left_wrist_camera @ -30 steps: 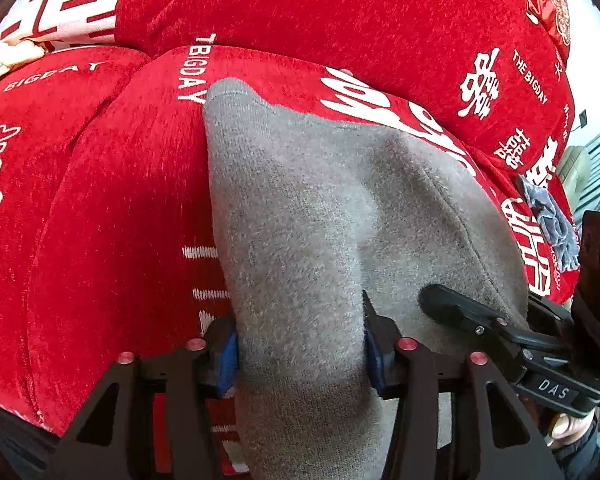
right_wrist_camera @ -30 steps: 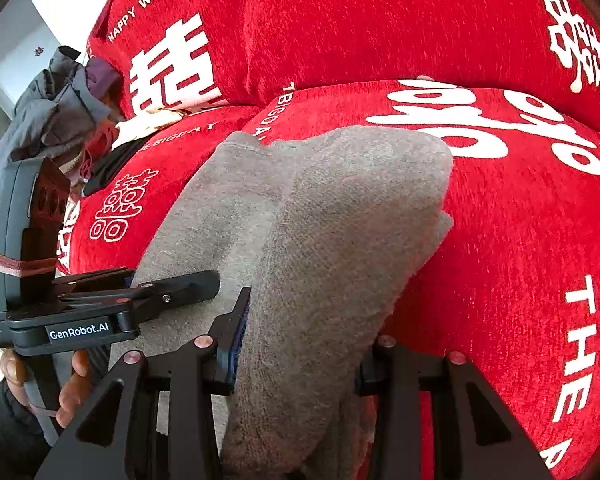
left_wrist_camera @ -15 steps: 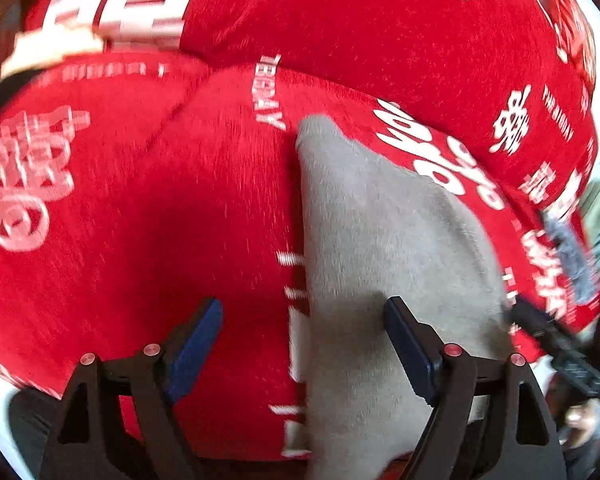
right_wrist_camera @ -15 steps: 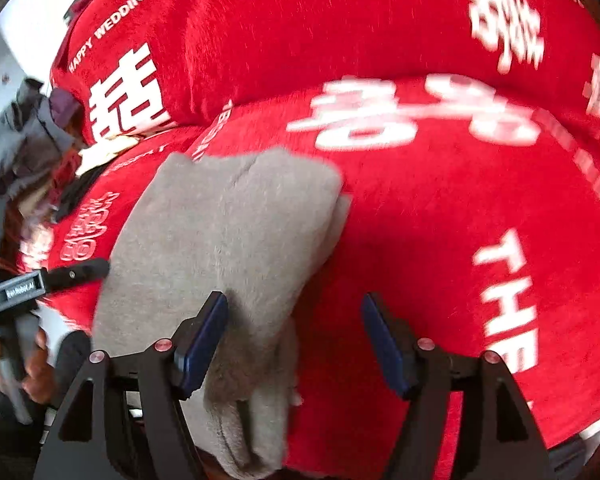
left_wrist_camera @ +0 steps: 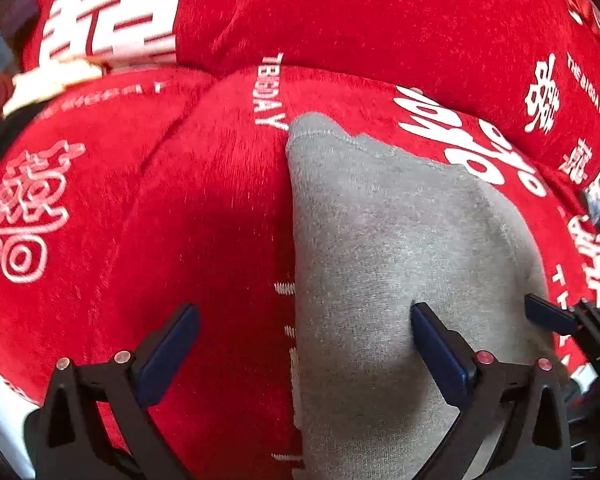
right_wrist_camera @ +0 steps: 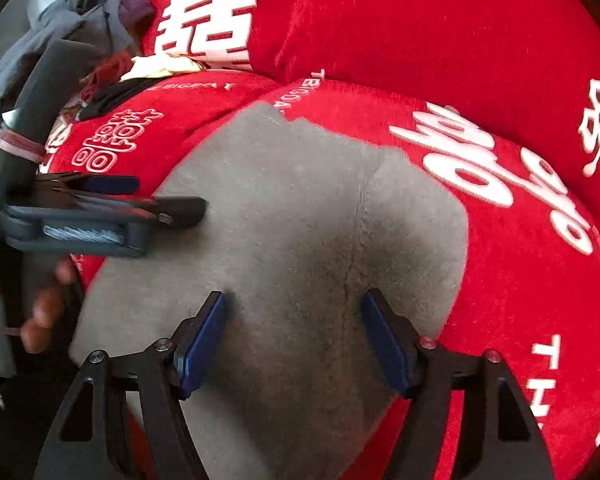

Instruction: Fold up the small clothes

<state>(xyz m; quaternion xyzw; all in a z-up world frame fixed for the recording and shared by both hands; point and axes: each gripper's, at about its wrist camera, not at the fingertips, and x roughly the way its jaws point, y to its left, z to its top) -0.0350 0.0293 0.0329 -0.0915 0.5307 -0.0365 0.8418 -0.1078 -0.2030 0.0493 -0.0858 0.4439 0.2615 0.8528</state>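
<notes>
Garment: we see the grey garment point(left_wrist_camera: 396, 248) lying flat on the red sofa cushion point(left_wrist_camera: 204, 216), near its front edge.
Left hand-held gripper point(left_wrist_camera: 304, 344): its jaws are opening; the garment's left edge lies between them, not pressed.
Right hand-held gripper point(right_wrist_camera: 294, 340): its jaws are opening over the garment, and we see no grip.
Other clothes point(right_wrist_camera: 72, 20): piled at the sofa's far left end.

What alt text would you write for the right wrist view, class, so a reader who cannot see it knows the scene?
A grey garment lies spread on a red sofa cushion printed with white lettering, with the right gripper above it, jaws opening and not pinching the cloth. The left gripper reaches in from the left edge, and a heap of other clothes sits at the far left.
</notes>
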